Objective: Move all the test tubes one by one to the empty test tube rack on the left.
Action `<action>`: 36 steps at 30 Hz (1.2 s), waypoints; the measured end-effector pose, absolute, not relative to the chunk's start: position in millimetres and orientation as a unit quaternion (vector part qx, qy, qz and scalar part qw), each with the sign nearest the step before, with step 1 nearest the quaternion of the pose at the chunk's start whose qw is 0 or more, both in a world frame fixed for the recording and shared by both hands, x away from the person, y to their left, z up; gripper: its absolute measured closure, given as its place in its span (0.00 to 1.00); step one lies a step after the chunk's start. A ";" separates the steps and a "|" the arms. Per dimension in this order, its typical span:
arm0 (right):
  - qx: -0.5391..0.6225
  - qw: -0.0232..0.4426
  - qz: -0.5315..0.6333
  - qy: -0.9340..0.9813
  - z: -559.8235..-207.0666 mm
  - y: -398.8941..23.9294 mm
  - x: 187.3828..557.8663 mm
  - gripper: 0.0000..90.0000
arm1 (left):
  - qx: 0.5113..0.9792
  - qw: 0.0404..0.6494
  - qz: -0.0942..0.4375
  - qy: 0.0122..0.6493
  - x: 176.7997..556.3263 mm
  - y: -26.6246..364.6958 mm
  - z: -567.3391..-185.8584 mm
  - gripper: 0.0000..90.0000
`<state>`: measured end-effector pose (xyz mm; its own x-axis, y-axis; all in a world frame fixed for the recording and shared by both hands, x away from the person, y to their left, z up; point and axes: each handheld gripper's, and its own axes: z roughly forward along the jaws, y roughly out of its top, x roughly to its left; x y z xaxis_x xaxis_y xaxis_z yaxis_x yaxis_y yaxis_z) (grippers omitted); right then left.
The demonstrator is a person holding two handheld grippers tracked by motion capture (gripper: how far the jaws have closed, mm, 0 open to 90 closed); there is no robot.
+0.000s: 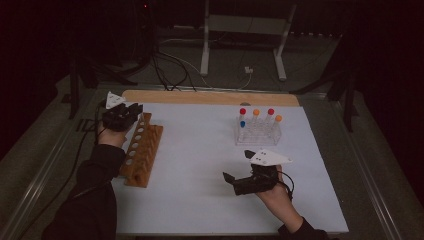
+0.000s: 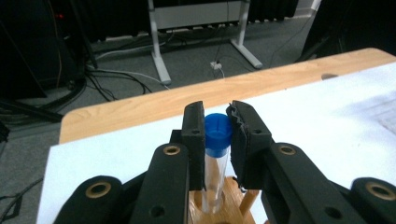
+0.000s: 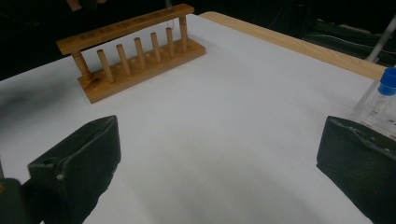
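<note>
The left claw (image 2: 217, 135) grips a blue-capped tube (image 2: 217, 140) over the wooden rack (image 1: 141, 148). It should stay upright while entering the hole. The right claw (image 1: 239, 167) rests spread, empty.

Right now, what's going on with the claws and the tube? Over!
Left gripper shut on blue-capped tube, over the wooden rack. Right gripper open, holding nothing. Nothing in the way.

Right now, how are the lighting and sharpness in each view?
High view: dim and soft, room behind black, white mat evenly lit. Left gripper view: brighter; blue-capped tube sharp. Right gripper view: wooden rack fairly clear, near fingers blurred.
</note>
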<state>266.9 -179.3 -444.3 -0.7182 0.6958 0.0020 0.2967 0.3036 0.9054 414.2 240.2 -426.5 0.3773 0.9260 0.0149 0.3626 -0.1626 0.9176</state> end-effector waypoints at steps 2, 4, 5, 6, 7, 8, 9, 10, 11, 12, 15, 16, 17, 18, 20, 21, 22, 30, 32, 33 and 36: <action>0.318 0.200 0.497 0.782 -444.2 -179.4 266.9 0.00 | 0.698 0.450 0.308 0.464 414.1 239.4 -431.1 0.87; 0.318 0.200 0.498 0.782 -444.1 -179.2 266.7 0.00 | 0.700 0.447 0.308 0.464 414.3 238.8 -435.0 0.87; 0.318 0.200 0.498 0.782 -444.0 -179.1 266.6 0.00 | 0.699 0.447 0.307 0.466 414.5 239.0 -436.8 0.87; 0.318 0.199 0.498 0.782 -443.9 -179.1 266.6 0.00 | 0.699 0.447 0.305 0.467 414.8 239.2 -438.6 0.87; 0.317 0.200 0.498 0.782 -444.0 -179.1 266.7 0.00 | 0.701 0.444 0.305 0.467 414.8 239.0 -440.4 0.87; 0.317 0.200 0.497 0.783 -444.1 -178.9 266.7 0.00 | 0.701 0.444 0.305 0.468 414.9 238.8 -442.3 0.87; 0.317 0.199 0.495 0.784 -444.3 -178.8 266.9 0.00 | 0.702 0.441 0.304 0.468 415.1 238.5 -444.1 0.87; 0.317 0.199 0.496 0.783 -444.4 -178.8 266.9 0.00 | 0.705 0.437 0.305 0.468 415.0 238.1 -445.7 0.87; 0.317 0.199 0.496 0.784 -444.4 -178.7 266.9 0.00 | 0.704 0.439 0.304 0.468 415.0 238.1 -447.2 0.86; 0.317 0.199 0.496 0.784 -444.4 -178.7 266.8 0.00 | 0.704 0.438 0.303 0.470 414.9 238.1 -448.4 0.87; 0.318 0.199 0.497 0.783 -444.0 -179.1 266.7 0.00 | 0.701 0.440 0.303 0.471 414.6 238.8 -450.8 0.86; 0.318 0.199 0.497 0.782 -443.9 -179.2 266.7 0.00 | 0.702 0.440 0.303 0.471 414.5 239.1 -450.8 0.86; 0.318 0.198 0.498 0.782 -443.7 -179.3 266.7 0.00 | 0.702 0.440 0.303 0.471 414.5 239.3 -450.9 0.86; 0.317 0.197 0.498 0.782 -443.6 -179.2 266.6 0.00 | 0.703 0.439 0.303 0.470 414.6 239.3 -450.8 0.86; 0.316 0.198 0.499 0.782 -443.3 -179.4 266.5 0.00 | 0.703 0.439 0.303 0.471 414.9 239.7 -450.8 0.86; 0.315 0.197 0.500 0.782 -443.0 -179.5 266.4 0.00 | 0.702 0.438 0.304 0.472 415.2 240.0 -450.7 0.86; 0.316 0.198 0.500 0.782 -442.7 -179.6 266.1 0.00 | 0.700 0.438 0.305 0.474 415.6 240.4 -450.9 0.86; 0.315 0.196 0.503 0.780 -441.9 -180.2 266.1 0.00 | 0.702 0.438 0.311 0.468 416.9 238.2 -452.2 0.86; 0.315 0.198 0.503 0.780 -441.7 -180.3 265.8 0.00 | 0.701 0.437 0.308 0.472 417.2 238.3 -451.3 0.86; 0.315 0.195 0.504 0.780 -441.5 -180.5 265.9 0.00 | 0.701 0.436 0.307 0.473 417.2 238.8 -451.0 0.85; 0.315 0.194 0.502 0.782 -441.0 -180.6 265.6 0.00 | 0.698 0.437 0.305 0.478 417.2 241.6 -450.9 0.77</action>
